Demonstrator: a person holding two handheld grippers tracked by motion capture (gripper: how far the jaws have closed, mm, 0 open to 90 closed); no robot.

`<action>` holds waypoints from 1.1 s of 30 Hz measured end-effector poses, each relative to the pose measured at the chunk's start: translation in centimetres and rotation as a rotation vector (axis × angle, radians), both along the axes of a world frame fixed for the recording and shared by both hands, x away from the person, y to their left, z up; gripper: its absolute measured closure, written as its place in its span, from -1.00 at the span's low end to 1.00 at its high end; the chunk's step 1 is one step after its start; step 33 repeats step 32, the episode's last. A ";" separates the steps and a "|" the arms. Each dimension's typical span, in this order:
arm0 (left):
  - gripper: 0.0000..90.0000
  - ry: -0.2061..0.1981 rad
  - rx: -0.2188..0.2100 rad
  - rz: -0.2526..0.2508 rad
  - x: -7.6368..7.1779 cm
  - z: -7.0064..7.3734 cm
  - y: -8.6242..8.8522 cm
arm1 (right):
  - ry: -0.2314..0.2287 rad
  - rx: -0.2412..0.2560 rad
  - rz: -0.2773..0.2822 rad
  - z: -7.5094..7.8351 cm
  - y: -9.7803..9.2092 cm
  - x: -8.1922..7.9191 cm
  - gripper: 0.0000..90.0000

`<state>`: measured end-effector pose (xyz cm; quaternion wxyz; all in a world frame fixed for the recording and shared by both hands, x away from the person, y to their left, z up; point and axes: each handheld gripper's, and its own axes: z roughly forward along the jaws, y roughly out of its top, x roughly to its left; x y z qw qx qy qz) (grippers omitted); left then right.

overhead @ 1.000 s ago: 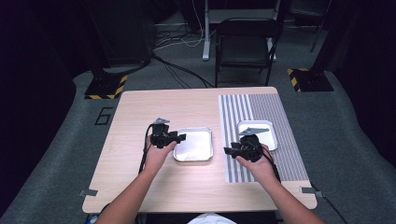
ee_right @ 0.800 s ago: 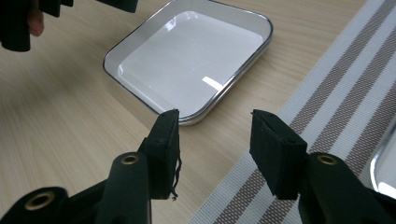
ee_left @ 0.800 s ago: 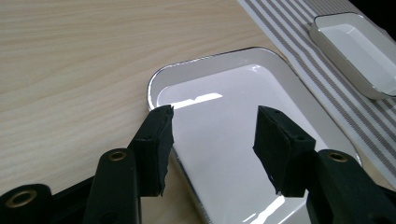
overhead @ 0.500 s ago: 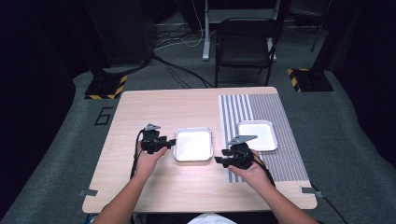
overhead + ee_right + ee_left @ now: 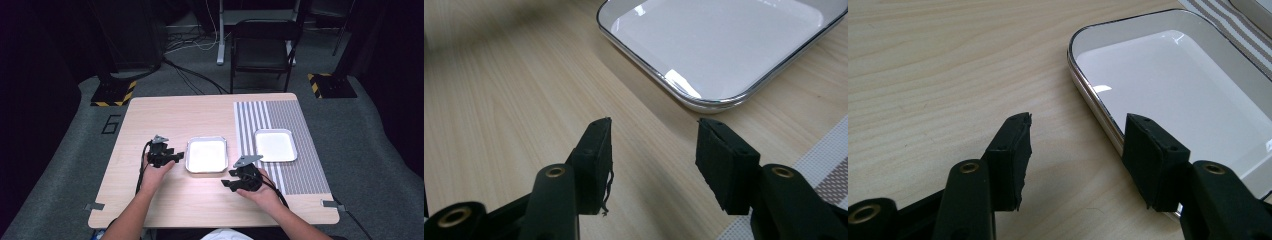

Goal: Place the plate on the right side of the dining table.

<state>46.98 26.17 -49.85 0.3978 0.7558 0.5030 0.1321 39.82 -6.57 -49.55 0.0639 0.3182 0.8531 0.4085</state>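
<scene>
Two empty white trays with metal rims lie on the wooden table. The middle tray (image 5: 206, 155) sits on bare wood; the right tray (image 5: 275, 145) rests on a striped mat (image 5: 295, 165). My left gripper (image 5: 172, 157) hovers just left of the middle tray, open, nothing between its jaws; in the left gripper view (image 5: 1075, 145) its right fingertip (image 5: 1148, 150) is close over the tray's rim (image 5: 1095, 95). My right gripper (image 5: 231, 183) is open and empty near the front of the table, below the middle tray (image 5: 724, 45), pointing left (image 5: 653, 150).
A folding chair (image 5: 262, 47) stands beyond the table's far edge, with cables and equipment bases on the grey floor. The striped mat's edge (image 5: 819, 165) lies just right of my right gripper. Bare wood stretches left of the middle tray (image 5: 923, 75).
Both hands have drawn back toward the table's front. The right gripper left the right tray and now sits below the middle tray; the left gripper shifted slightly left and nearer.
</scene>
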 end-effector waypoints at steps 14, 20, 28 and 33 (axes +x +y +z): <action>-0.02 -0.003 0.064 0.033 0.8 -1.1 1.7 | -0.003 -0.008 0.057 -1.1 1.6 -1.1 0.08; -0.02 0.000 0.083 0.059 1.1 -1.5 2.7 | -0.025 -0.038 0.076 -1.7 2.2 -1.2 0.03; -0.04 0.003 0.087 0.069 1.5 -2.0 3.0 | -0.054 -0.071 0.079 -2.6 2.9 -1.4 0.03; -0.06 -0.015 0.100 0.067 1.6 -2.1 2.8 | -0.069 -0.070 0.076 -2.7 2.9 -1.4 0.03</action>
